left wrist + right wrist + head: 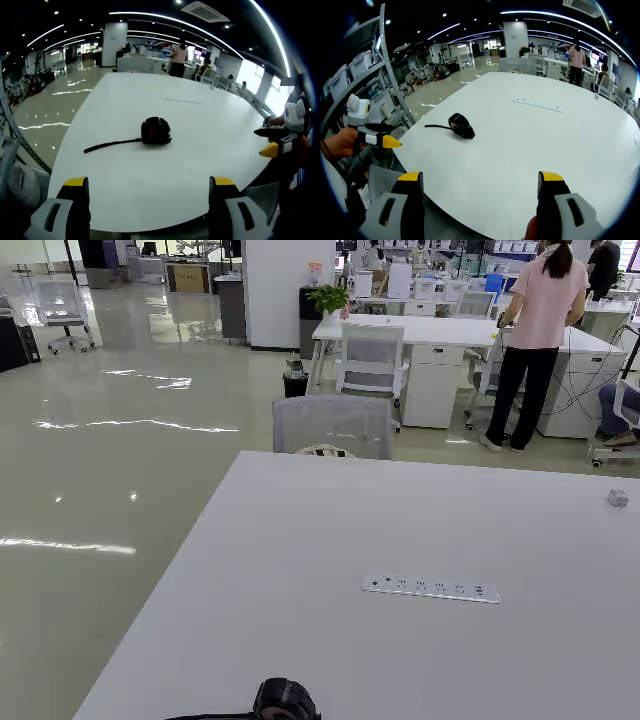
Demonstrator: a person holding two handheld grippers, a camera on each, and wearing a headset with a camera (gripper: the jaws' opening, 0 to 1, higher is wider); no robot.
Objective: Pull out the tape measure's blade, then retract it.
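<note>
The tape measure (156, 131) lies on the white worktop (200, 130), near the edge facing the person, with its black strap (110, 145) laid flat beside it. The left claw (148, 184) is released, jaws wide apart, and sits well apart from the tape measure. The right claw (480, 177) is likewise released, grasping nothing. A power strip (430, 588) sits farther back on the worktop.

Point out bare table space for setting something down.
Most of the white table is bare. Widest patch: between the tape measure near the front edge and the power strip. Also free: from the strip to the far edge by the grey chair. Busiest: around the tape measure, its black strap trailing sideways, and a small crumpled object at far right.
</note>
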